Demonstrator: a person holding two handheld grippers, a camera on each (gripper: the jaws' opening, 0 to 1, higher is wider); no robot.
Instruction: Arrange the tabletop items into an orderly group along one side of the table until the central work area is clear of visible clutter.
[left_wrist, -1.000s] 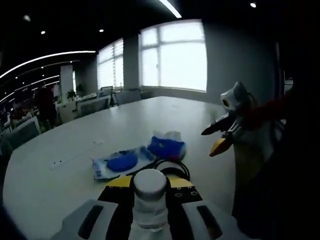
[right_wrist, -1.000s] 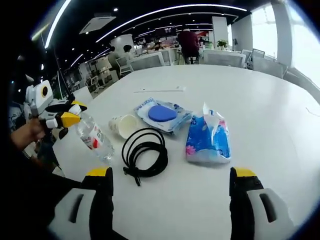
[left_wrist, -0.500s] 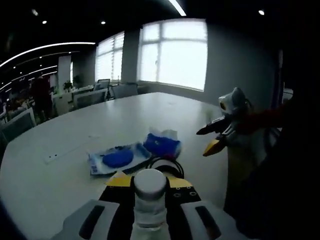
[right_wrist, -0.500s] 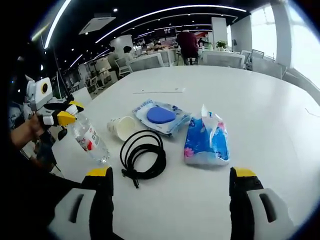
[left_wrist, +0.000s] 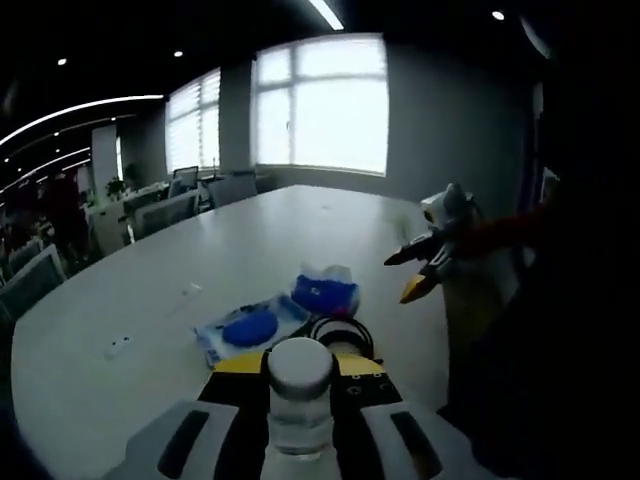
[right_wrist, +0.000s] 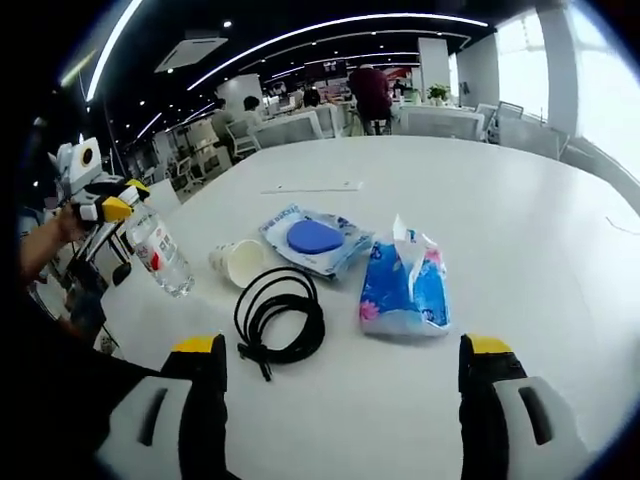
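My left gripper (left_wrist: 300, 368) is shut on a clear water bottle with a white cap (left_wrist: 300, 372). In the right gripper view the left gripper (right_wrist: 105, 205) holds that bottle (right_wrist: 160, 258) tilted above the table's left edge. On the white table (right_wrist: 520, 220) lie a paper cup on its side (right_wrist: 238, 262), a wipes pack with a blue lid (right_wrist: 312, 238), a blue tissue pack (right_wrist: 405, 290) and a coiled black cable (right_wrist: 280, 320). My right gripper (right_wrist: 342, 348) stands open over the near table, short of the cable. It also appears as the right gripper (left_wrist: 422, 268) at the right of the left gripper view.
The table's rounded edge (right_wrist: 130, 310) runs close to the bottle. A thin white strip (right_wrist: 310, 187) lies farther back on the table. Office chairs (right_wrist: 450, 118) and a standing person (right_wrist: 372, 90) are beyond the far end. Bright windows (left_wrist: 320, 110) line the wall.
The left gripper has carried the bottle up and to the left, away from the cup and cable. The right gripper has stayed open and nearly still.
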